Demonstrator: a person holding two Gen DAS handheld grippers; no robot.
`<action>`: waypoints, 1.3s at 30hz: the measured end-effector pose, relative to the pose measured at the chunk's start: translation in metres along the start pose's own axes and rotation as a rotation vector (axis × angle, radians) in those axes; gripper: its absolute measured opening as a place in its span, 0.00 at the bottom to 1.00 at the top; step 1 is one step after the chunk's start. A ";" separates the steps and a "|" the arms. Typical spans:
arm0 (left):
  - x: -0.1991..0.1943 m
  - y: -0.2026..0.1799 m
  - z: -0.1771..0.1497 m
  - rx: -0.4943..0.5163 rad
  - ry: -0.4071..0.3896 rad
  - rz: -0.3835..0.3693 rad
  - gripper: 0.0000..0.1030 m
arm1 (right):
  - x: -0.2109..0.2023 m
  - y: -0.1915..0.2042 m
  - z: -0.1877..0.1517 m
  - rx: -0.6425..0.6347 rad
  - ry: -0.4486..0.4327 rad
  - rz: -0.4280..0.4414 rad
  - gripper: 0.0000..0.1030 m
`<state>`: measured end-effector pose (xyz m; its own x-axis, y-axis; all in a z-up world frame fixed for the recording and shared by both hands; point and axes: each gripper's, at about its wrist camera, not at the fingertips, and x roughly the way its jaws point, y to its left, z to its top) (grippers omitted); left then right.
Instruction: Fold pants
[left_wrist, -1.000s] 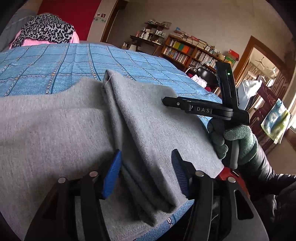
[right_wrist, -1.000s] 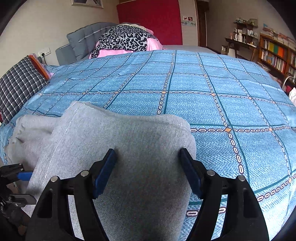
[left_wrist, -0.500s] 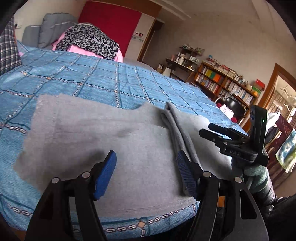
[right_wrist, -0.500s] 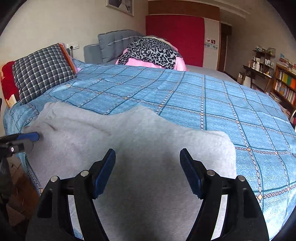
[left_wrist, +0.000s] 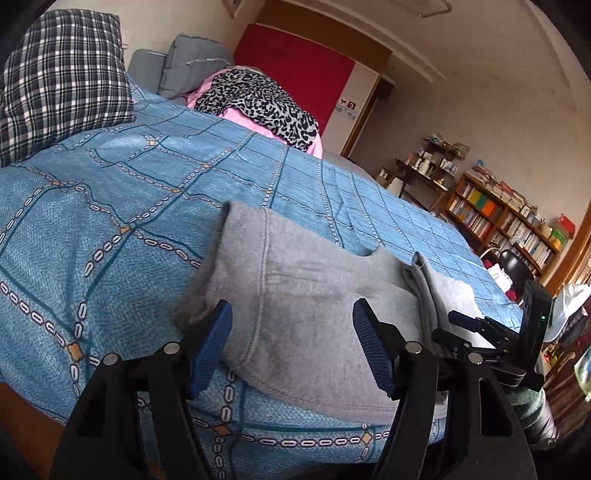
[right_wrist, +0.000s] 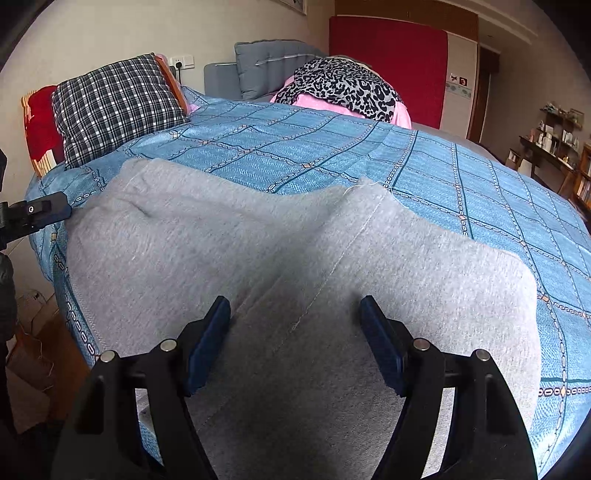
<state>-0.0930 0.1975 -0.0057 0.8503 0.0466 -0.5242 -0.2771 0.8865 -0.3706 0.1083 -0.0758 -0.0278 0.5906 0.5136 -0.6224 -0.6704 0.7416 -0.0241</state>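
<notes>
Two tongs, both spread, gripping nothing | soft grey knit pants (right_wrist: 295, 251) lie on the blue patterned bedspread (right_wrist: 461, 177), long axis crosswise | right tongs (right_wrist: 295, 339) over them, nearer | left tongs (left_wrist: 291, 343) facing the hemmed end.

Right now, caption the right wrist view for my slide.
Open right gripper poised over soft grey knit pants spread on blue patterned bedspread.
</notes>
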 end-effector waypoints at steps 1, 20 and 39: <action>0.000 0.004 -0.001 -0.011 0.001 0.008 0.66 | 0.002 0.000 -0.001 0.001 0.000 0.001 0.74; 0.033 0.038 -0.009 -0.090 0.020 0.123 0.67 | 0.008 0.002 -0.005 -0.013 -0.012 -0.007 0.78; 0.045 0.028 -0.007 -0.117 -0.011 -0.052 0.65 | 0.008 0.002 -0.004 -0.011 -0.017 -0.013 0.79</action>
<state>-0.0653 0.2216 -0.0449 0.8695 0.0073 -0.4938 -0.2823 0.8278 -0.4848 0.1101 -0.0724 -0.0365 0.6070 0.5112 -0.6084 -0.6673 0.7437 -0.0409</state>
